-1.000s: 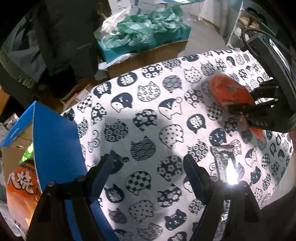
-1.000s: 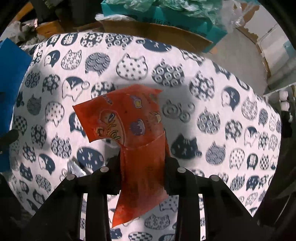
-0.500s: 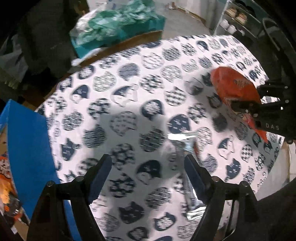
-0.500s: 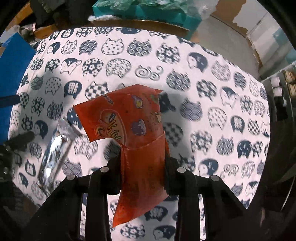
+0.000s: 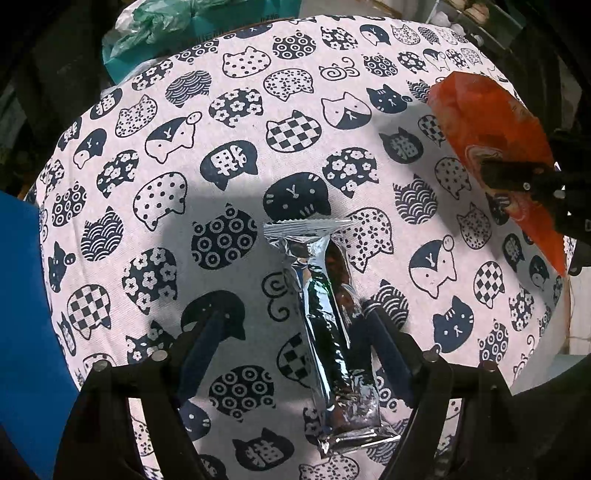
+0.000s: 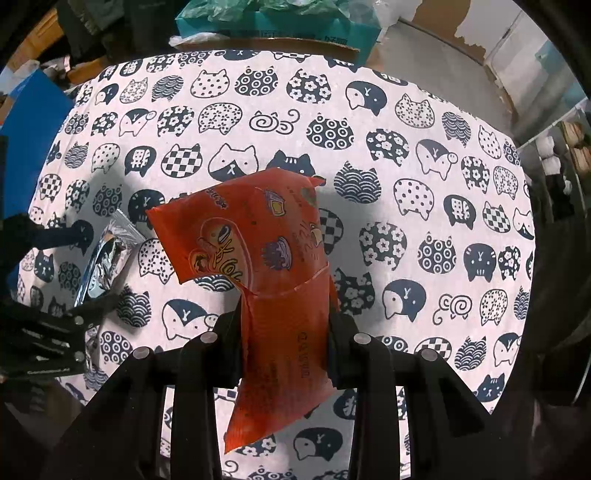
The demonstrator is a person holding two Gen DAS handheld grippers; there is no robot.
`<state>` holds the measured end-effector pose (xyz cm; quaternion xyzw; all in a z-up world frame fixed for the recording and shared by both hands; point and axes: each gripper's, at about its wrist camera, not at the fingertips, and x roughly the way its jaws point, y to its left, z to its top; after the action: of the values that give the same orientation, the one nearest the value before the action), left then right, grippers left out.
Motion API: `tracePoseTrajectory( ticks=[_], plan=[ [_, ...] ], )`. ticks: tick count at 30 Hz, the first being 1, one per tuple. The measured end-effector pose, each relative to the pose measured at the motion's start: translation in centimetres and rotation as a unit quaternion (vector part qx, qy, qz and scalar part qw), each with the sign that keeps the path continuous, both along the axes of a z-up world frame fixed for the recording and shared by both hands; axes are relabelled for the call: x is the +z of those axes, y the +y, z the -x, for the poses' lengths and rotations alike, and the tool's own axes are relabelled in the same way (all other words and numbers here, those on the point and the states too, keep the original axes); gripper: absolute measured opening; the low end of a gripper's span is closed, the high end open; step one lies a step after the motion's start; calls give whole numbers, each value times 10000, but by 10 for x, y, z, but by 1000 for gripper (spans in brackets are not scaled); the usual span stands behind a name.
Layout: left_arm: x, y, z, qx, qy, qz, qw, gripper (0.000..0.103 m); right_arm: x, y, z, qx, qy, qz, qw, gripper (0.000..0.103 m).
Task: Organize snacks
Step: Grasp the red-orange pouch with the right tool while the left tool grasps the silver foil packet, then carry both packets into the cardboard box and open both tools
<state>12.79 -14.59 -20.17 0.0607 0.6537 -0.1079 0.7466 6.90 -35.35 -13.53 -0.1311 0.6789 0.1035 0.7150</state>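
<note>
A silver foil snack bar lies flat on the cat-print tablecloth. My left gripper points down over it with the bar between its fingers. Its jaws are closing; the right finger is at the bar's edge, and the left finger stands apart from it. In the right wrist view, the right gripper is shut on an orange snack packet that hangs above the cloth. The same packet and the right gripper show at the right in the left wrist view. The bar and the left gripper show at the left in the right wrist view.
A blue box stands at the table's left edge. Beyond the far edge are a cardboard box and a teal box topped with green plastic. Shelving stands to the right. The cloth's far half is bare.
The left gripper has moved across and down, so the silver bar now lies between its fingers. The right gripper, still holding the orange packet, has shifted across the table and risen a little.
</note>
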Motion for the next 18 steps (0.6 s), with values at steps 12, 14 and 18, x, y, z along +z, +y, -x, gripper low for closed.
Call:
tracePoseTrajectory(
  ticks=[12,14,18],
  plan=[
    [6,16,-1,121,-133,123,9998,30,8,14,2,103,-36,5,9999,31],
    [14,23,1,130,-199,147,9996,30,11,16,-2,115,-61,5,9999,31],
    [33,31,3,131,-426,62,9990,30,23,29,-11,133,-123,-38,9998,31]
  ],
)
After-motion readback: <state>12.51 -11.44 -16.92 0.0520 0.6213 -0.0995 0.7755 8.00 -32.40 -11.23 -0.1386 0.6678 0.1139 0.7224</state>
